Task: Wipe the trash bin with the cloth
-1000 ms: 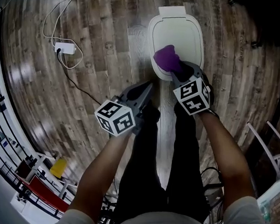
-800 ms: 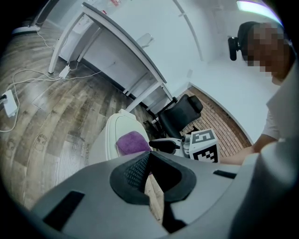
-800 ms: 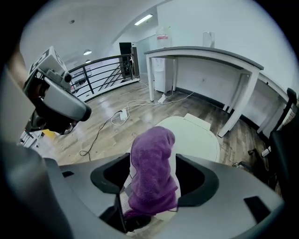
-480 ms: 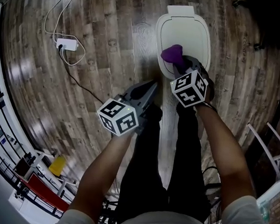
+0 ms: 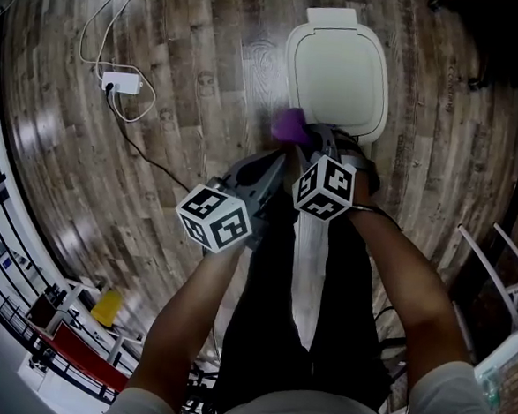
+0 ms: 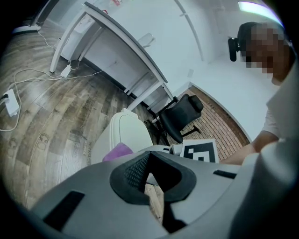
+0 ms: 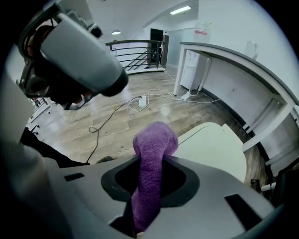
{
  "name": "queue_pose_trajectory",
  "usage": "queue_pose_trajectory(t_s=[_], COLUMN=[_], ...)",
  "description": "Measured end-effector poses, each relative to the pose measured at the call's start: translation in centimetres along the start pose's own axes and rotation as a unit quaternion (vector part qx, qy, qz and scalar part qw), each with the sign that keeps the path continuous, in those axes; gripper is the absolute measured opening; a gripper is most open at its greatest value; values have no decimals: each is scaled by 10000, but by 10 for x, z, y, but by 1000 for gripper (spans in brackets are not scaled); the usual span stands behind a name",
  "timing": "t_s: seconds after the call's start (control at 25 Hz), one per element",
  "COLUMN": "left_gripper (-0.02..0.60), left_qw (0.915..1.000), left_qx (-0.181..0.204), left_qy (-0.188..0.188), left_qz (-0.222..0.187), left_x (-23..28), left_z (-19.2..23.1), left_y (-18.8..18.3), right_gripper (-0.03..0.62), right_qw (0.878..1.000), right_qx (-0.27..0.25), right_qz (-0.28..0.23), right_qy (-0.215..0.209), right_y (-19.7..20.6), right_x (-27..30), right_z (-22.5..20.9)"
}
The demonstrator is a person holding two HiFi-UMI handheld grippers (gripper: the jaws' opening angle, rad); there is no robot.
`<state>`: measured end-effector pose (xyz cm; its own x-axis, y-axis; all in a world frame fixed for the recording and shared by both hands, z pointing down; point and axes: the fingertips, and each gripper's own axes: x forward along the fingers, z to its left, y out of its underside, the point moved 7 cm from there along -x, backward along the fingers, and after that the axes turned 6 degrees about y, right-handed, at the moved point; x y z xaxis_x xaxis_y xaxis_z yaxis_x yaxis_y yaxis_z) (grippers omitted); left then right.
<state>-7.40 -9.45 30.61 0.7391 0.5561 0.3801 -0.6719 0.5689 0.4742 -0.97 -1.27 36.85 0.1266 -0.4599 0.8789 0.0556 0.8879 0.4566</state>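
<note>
Nearby, charger [image 5: 122, 82] left of trash bin [image 5: 339, 70]

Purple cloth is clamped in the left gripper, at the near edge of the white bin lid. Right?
Wrong gripper. The right gripper view shows the purple cloth clamped between the jaws of the right gripper. The left gripper has nothing between its jaws in its own view. The rest holds: the head view shows the cloth at the near edge of the white bin lid.
</note>
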Motion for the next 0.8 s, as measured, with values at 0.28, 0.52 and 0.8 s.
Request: queue_pose_trajectory(t_s=[0.28,0.52,0.8], left_gripper=[4,4,4], left_qw=[10000,9997,9990], left_qx=[-29,4,36], left_qy=[13,142,246], left_qz=[48,177,360], left_x=[9,27,50], left_z=[-4,-14,-25], left_y=[6,9,13], right_gripper=[97,98,97], right_qw=[9998,9977,9931], right_qx=[192,616,977], right_qz=[42,219,467], right_qy=[-15,170,451], right_y=[28,70,119], right_x=[-13,-32,-50], right_z=[-2,-16,-45])
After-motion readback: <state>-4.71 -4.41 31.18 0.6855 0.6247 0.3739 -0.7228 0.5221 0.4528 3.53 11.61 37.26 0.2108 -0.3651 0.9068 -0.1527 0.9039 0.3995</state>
